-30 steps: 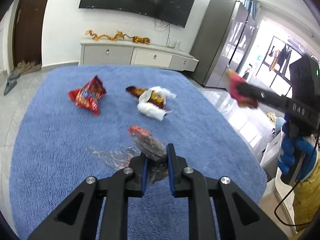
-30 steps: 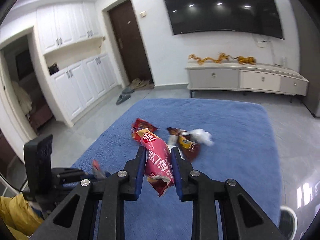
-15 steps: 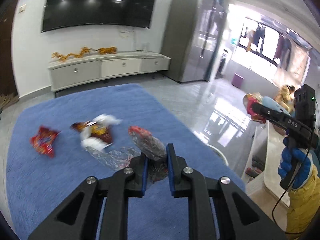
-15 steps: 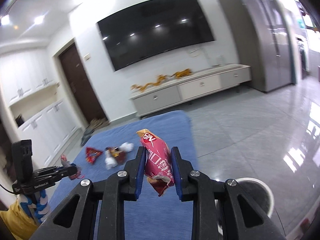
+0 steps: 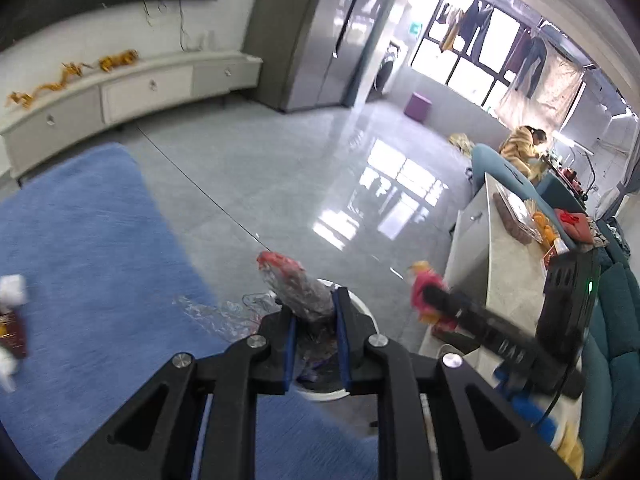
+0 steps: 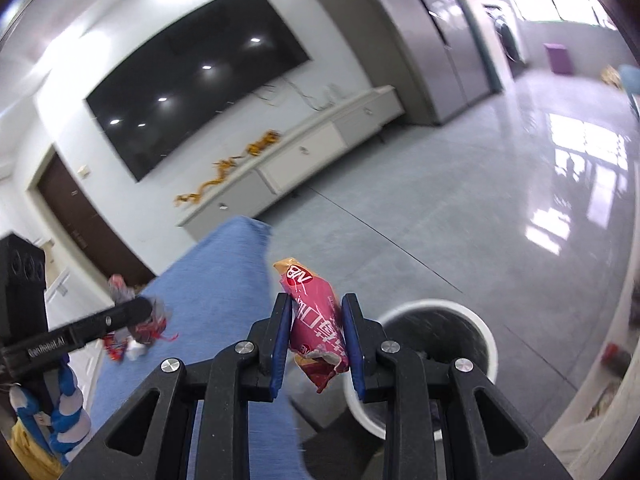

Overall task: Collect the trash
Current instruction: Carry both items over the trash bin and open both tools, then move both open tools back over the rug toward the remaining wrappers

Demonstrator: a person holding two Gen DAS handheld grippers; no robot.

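— Starting with the room, what is shown?

— A glossy grey tiled floor (image 6: 500, 184) is seen, with window light reflected on it. A large dark television (image 6: 200, 84) is mounted on the white wall, above a long low white cabinet (image 6: 304, 152) on which a golden garland is laid. Tall grey cupboards (image 5: 320, 28) are set to the right of that cabinet, and hung laundry is visible at the windows beyond. A pale worktop (image 5: 504, 256) with fruit and other items on it is seen at the right of the left wrist view.

— And the surface below?

— A blue rug (image 5: 88, 248) is spread over the floor, with a white tissue and a dark wrapper (image 5: 12, 320) left at its edge. A round white bin (image 6: 436, 352) with a dark inside is stood on the tiles just beside the rug's corner.

— How are the grippers described?

— The left gripper (image 5: 314, 344) is closed on a crumpled clear plastic wrapper (image 5: 296, 292) with a red tip, held above the bin's rim. The right gripper (image 6: 318, 352) is clamped on a pink snack packet (image 6: 316, 324), which is held upright, near the bin and to its left in the right wrist view.
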